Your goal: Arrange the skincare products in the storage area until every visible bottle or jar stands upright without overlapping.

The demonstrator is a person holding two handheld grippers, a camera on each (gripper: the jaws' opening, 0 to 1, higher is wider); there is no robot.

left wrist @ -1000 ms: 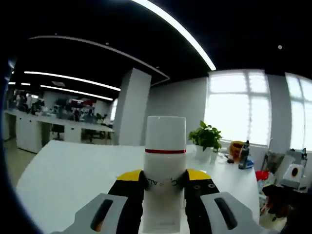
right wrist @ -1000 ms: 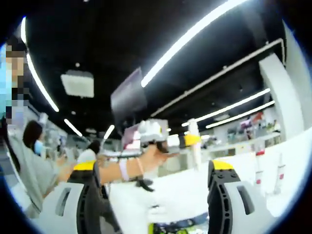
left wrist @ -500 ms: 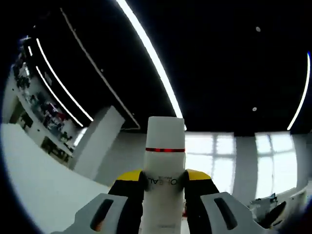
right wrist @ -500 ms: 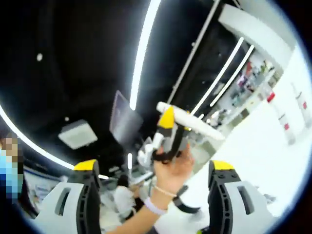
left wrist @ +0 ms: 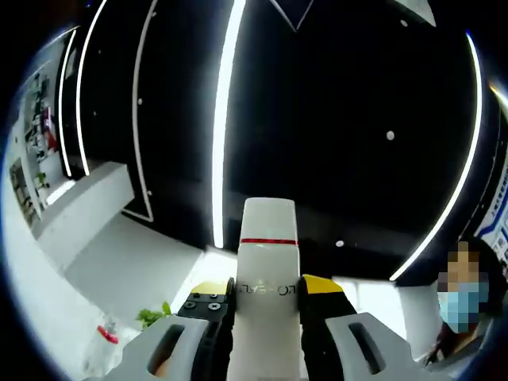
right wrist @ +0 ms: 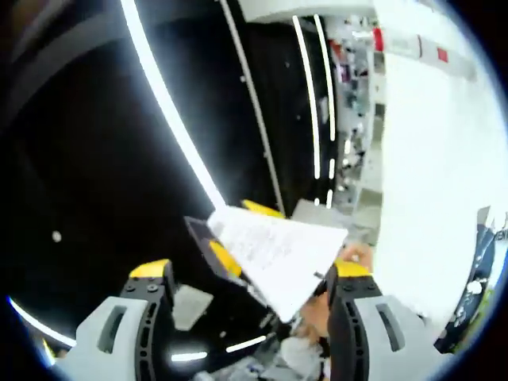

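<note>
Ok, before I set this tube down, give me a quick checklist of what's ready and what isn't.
1. Left claw shut on the white tube: ok; both jaws press its sides.
2. Tube end with the red band points away from the claw: ok.
3. Right claw free: ok; jaws open with nothing between them.
4. Landing spot in sight: not ok; the left gripper view faces the dark ceiling and light strips.
5. Other bottles' positions: cannot tell; only two distant red-banded ones show on the white table.
6. Tube clear of the right claw: cannot tell; it looms close in the right gripper view.
</note>
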